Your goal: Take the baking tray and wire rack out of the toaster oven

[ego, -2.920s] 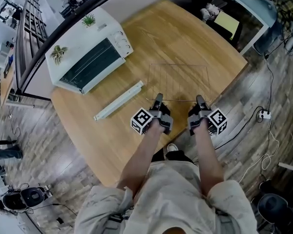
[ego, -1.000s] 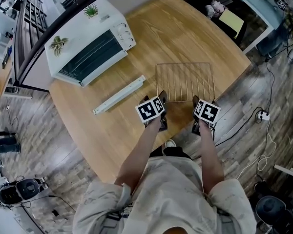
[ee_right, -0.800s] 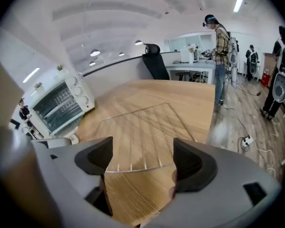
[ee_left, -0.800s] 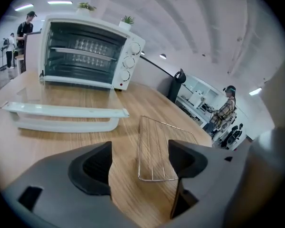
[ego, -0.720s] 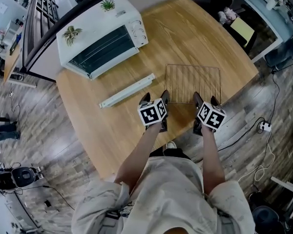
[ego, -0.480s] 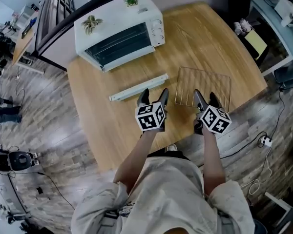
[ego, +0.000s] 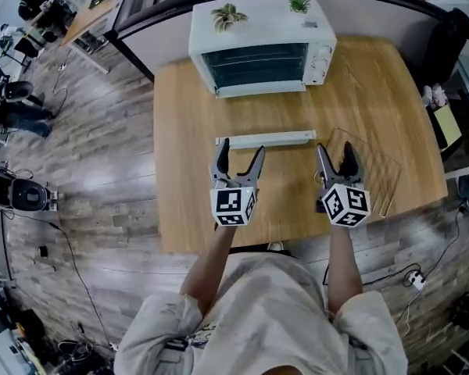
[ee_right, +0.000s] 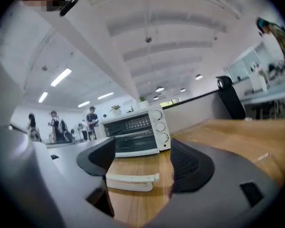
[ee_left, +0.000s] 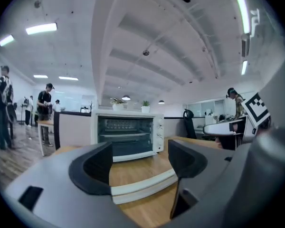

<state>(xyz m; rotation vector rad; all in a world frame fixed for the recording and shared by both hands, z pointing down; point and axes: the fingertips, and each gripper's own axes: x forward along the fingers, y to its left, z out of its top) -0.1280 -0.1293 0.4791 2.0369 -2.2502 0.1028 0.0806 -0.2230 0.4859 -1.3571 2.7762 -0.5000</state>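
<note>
The white toaster oven [ego: 258, 49] stands at the table's far edge, its glass front toward me. A long white baking tray [ego: 266, 139] lies on the wood in front of it. The wire rack [ego: 373, 170] lies flat near the table's right edge. My left gripper [ego: 240, 153] hovers open just before the tray's left end. My right gripper [ego: 336, 153] hovers open beside the rack's left edge; its jaws have just been closing a little, with nothing between them. Both gripper views look level at the oven [ee_left: 128, 134] [ee_right: 137, 132] and the tray [ee_left: 142, 186] [ee_right: 132, 180].
The wooden table [ego: 180, 131] ends just under my hands and close to the rack on the right. Two small potted plants [ego: 229, 14] sit on the oven's top. People stand at the far left [ego: 19, 14]. A cable [ego: 410, 276] runs across the floor at the right.
Both grippers have risen from the rack's near edge and tipped up to point level at the oven. The head view has swung, so the oven now sits straight ahead.
</note>
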